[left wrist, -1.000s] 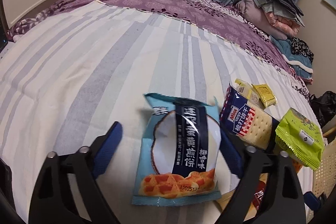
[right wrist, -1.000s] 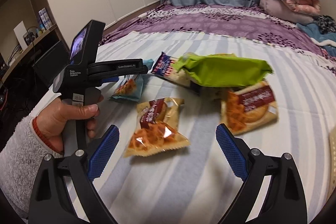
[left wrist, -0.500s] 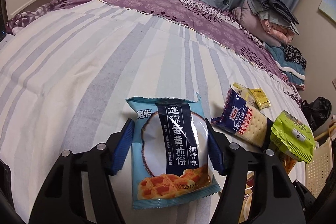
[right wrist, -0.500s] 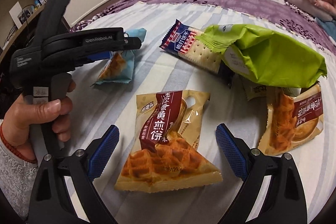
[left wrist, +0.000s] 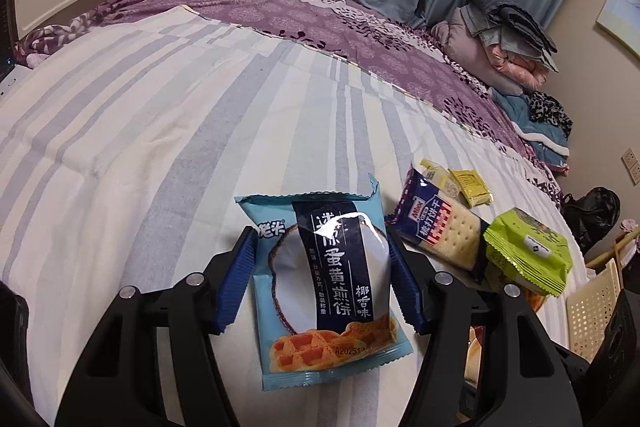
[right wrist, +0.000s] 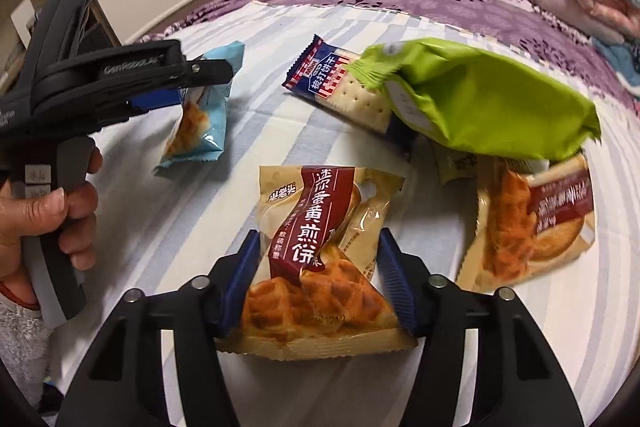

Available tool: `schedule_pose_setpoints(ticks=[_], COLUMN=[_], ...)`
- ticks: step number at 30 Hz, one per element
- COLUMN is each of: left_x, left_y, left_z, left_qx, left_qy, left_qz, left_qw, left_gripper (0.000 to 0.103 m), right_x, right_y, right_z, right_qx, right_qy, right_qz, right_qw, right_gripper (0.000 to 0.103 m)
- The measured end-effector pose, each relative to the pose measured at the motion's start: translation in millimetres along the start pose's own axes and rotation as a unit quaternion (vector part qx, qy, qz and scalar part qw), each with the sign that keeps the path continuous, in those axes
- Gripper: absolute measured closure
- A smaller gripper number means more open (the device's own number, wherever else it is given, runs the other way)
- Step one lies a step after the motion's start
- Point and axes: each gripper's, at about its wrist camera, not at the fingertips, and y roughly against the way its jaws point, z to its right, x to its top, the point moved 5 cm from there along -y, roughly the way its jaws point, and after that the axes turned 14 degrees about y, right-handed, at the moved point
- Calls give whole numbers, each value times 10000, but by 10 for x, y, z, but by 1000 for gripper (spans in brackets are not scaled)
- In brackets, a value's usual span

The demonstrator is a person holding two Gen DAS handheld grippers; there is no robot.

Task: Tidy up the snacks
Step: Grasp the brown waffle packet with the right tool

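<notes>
My left gripper (left wrist: 320, 279) is shut on a light-blue waffle snack packet (left wrist: 332, 291), its blue pads pressing both sides; the packet is lifted off the striped bedspread, as the right wrist view (right wrist: 196, 119) shows. My right gripper (right wrist: 316, 283) is shut on a tan waffle snack packet (right wrist: 320, 255) with a dark red label, low over the bed. A navy cracker packet (right wrist: 340, 91), a green packet (right wrist: 488, 107) and a second tan waffle packet (right wrist: 536, 223) lie beyond on the bed.
Small yellow packets (left wrist: 468, 183) lie behind the cracker packet (left wrist: 436, 227). A cream perforated basket (left wrist: 592, 303) stands at the bed's right edge. Folded clothes (left wrist: 508, 47) are piled at the far end. A striped sheet (left wrist: 160, 131) covers the bed.
Both grippers have closed from wide open onto their packets. The left has raised the blue packet off the bed; the right moved forward onto the tan packet.
</notes>
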Motion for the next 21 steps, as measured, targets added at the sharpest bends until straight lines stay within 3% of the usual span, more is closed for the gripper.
schedule_pose_setpoints(ticks=[7,9,13,15,17,21], left_x=[-32,-28,-34,-40,-32,-38], left_y=[246,323,445,428,397,179], left_z=[105,149,251,252,221,146], left_qx=[-154,-196,-193,-62,89,387], left_qy=[-70,-116,-291,-276,-193,-88], left_qz=[132,180,284,289,353,219], left_qw=[9998,9996,9990,9992,9991,9990], left_gripper=[39,45,46,34,14,14], right_x=[-90,-116,-139,-147,-166,-213], right_y=[257,346,505,584,650,743], right_z=[-9,9,69,105,122,150], right_qx=[157,170,127,89,61,28], right_qy=[-123,-195,-301,-363,-393,-439], right_qz=[268,359,543,641,709,799], right_qw=[9994,9990,9980,9972,9967,9958], right_gripper=[48,48,48,48,48,48])
